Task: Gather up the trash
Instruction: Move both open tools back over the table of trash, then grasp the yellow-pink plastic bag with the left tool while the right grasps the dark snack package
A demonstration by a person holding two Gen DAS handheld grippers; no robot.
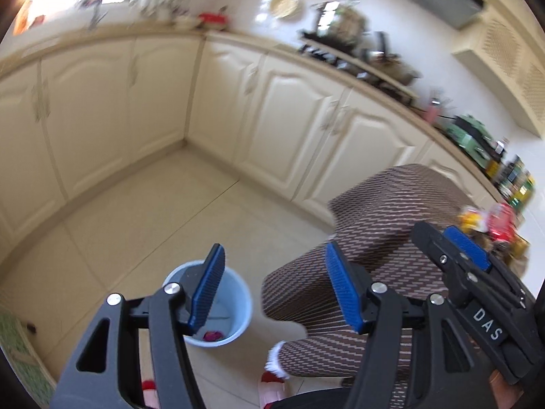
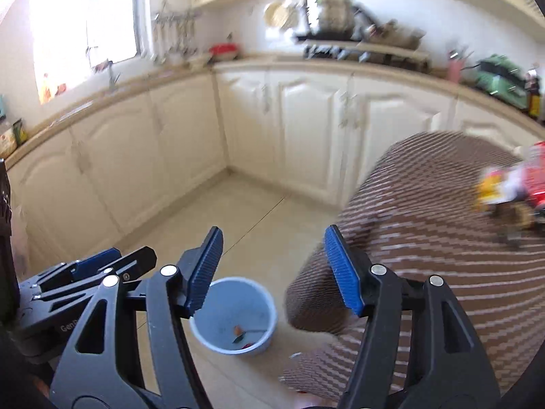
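Two tools, left (image 1: 274, 284) and right (image 2: 272, 269), agape | one blue bin (image 2: 235, 317) | floor

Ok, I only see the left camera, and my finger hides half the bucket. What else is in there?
Observer: The right view looks straight into the bucket. There's an orange scrap on the bottom.
Operator: Anything next to it?
Observer: Yes, a dark green bit lies right beside it.
Operator: Is my right gripper holding trash?
Observer: No. The right gripper is open, with nothing between its fingers.
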